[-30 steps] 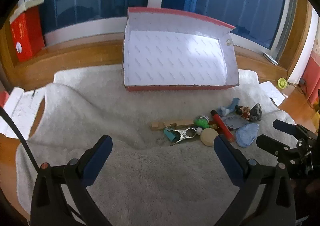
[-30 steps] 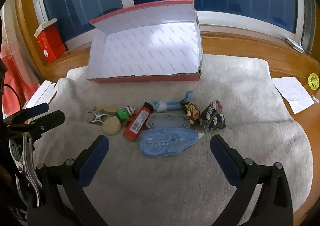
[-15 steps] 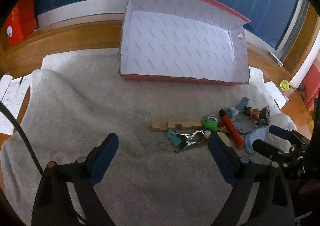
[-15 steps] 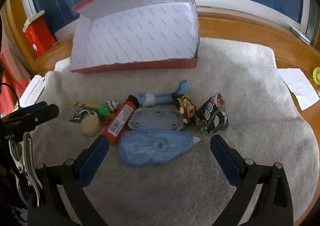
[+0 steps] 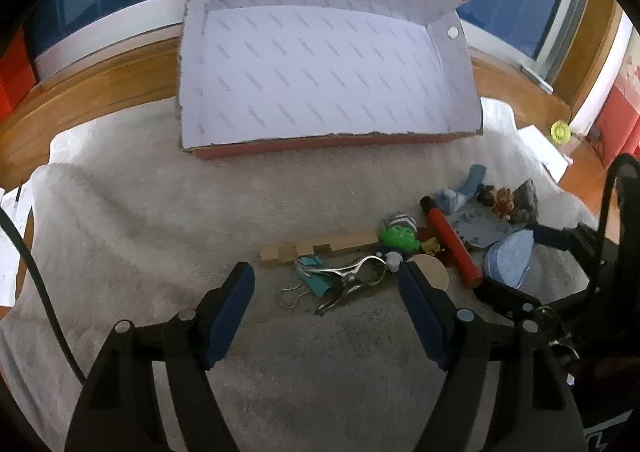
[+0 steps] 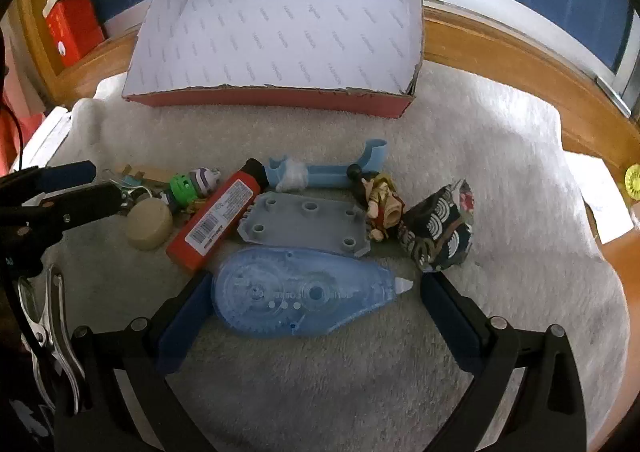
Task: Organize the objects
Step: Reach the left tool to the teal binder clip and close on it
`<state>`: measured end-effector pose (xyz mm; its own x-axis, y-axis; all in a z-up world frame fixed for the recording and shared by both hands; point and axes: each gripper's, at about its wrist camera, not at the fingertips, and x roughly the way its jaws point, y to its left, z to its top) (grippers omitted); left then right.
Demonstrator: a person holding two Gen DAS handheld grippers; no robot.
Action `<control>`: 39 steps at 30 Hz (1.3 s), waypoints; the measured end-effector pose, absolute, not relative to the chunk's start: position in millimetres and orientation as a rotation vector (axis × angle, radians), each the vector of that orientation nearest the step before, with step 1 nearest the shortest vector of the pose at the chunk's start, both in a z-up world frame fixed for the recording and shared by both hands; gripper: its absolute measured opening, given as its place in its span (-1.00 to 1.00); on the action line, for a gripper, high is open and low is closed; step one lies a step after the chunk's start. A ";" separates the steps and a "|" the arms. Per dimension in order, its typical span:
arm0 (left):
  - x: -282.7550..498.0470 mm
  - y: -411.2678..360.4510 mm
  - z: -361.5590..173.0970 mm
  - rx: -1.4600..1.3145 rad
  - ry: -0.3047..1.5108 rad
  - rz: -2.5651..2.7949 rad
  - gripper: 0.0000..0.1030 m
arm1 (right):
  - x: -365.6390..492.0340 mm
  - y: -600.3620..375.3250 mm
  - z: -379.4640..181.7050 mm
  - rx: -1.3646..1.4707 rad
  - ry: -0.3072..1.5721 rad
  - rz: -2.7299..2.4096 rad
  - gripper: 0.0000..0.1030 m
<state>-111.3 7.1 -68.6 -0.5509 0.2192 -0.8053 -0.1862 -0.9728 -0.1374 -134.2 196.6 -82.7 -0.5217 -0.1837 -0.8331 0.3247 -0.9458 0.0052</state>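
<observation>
one box (image 6: 276, 40), one tape dispenser (image 6: 304, 302), two figurines (image 6: 382, 202)

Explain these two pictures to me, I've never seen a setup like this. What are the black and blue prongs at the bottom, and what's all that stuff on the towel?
Each picture comes from a camera fixed to a hand-held claw, looking forward along its two blue-padded fingers. A person holds one claw in each hand; no robot is involved.

The left claw is open over a metal clip, with a wooden piece just beyond. The right claw is open around a blue correction tape dispenser, not gripping it.

Small things lie on a white towel: a red tube, a grey plate, a round beige disc, a toy figure and a patterned pouch. Behind them stands an open box, with nothing in it. Neither claw holds anything.
</observation>
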 end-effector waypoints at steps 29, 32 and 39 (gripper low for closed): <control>-133.1 46.6 -90.5 -1.485 0.138 2.640 -0.16 | -139.4 200.5 -86.2 1.268 0.235 -2.479 1.00; -134.0 54.2 -88.4 -1.470 0.175 2.641 -0.57 | -140.6 201.2 -86.0 1.261 0.235 -2.469 0.94; -134.6 43.6 -83.5 -1.431 0.009 2.626 -0.72 | -139.2 206.3 -84.6 1.238 0.199 -2.467 0.73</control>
